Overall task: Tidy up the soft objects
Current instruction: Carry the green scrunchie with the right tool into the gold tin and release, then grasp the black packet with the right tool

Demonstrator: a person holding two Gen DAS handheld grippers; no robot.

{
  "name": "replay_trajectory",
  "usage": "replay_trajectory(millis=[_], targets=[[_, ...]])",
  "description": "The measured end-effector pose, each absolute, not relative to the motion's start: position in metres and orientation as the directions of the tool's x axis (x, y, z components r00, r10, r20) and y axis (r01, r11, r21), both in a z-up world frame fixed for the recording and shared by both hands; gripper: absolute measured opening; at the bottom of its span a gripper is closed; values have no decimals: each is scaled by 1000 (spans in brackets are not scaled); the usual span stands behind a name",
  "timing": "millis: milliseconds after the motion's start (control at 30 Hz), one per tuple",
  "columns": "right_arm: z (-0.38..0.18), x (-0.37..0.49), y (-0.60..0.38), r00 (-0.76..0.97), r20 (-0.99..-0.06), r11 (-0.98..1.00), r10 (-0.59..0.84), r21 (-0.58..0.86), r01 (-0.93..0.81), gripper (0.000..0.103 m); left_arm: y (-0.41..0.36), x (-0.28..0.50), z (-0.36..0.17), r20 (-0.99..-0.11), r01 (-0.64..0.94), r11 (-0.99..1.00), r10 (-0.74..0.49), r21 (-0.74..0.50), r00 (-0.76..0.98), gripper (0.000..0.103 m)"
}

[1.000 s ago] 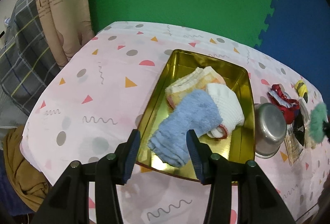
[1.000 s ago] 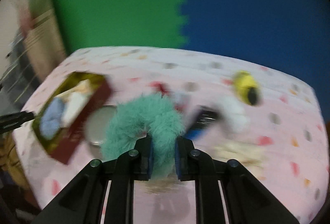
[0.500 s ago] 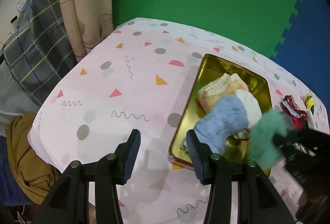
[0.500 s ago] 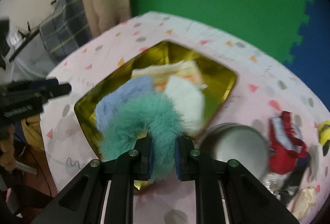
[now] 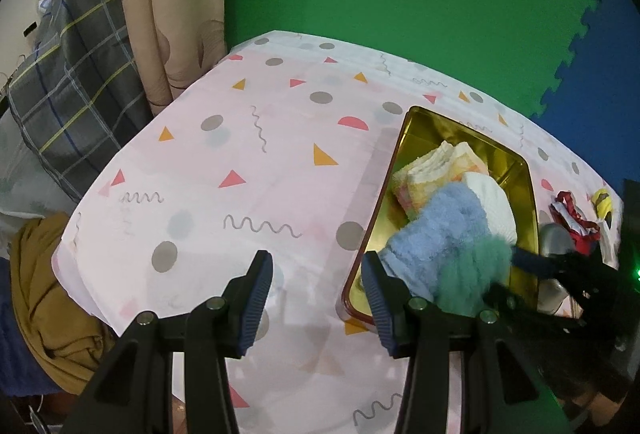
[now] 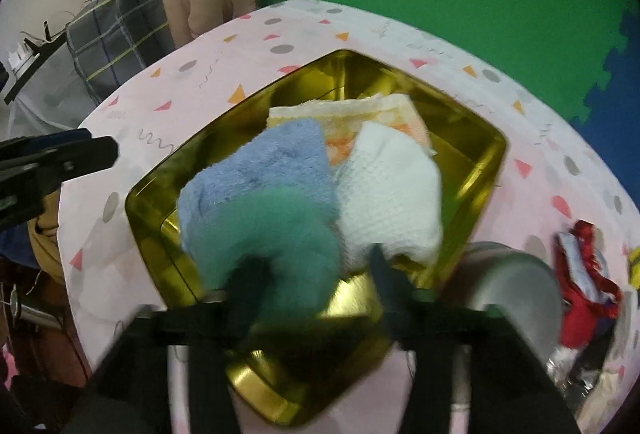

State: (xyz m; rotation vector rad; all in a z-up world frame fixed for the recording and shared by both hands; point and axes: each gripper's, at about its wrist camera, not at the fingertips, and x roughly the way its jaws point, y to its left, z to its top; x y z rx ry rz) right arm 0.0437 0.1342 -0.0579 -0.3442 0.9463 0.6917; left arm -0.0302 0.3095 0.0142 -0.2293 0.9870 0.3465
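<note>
A gold metal tin sits on the pink patterned tablecloth. It holds a blue fluffy cloth, a white cloth and a yellow-orange folded cloth. A teal fuzzy piece lies on the blue cloth at the tin's near end. My right gripper hangs over it with its jaws spread, blurred. My left gripper is open and empty over the tablecloth left of the tin.
A steel bowl stands upside down right of the tin, with a red and white fabric item and a yellow toy beyond. A plaid cushion and a curtain are off the table's left edge.
My right gripper has opened and the teal fuzzy piece now rests in the tin on the blue cloth. My left gripper has drifted left, away from the tin.
</note>
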Motion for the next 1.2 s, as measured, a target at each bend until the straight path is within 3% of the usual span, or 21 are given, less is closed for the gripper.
replay_trajectory(millis=[233,400,533,700,1200], targets=[[-11,27,67,462,-775,775,430,54,-630,61,289,-22,19,-841,-353,935,175,-21,512,47],[4,46,-12,558,-761,876,331,28,-482,61,263,-14,26,-833,-305,952,156,-16,531,47],[-6,73,-78,573,-793,954,207,33,-298,61,236,-7,30,-828,-255,967,137,-7,544,47],[-31,104,-126,509,-847,983,155,83,-162,52,203,6,31,-832,-190,982,105,0,544,47],[-78,143,-138,485,-867,991,114,65,-116,50,103,59,21,-843,24,999,14,32,538,47]])
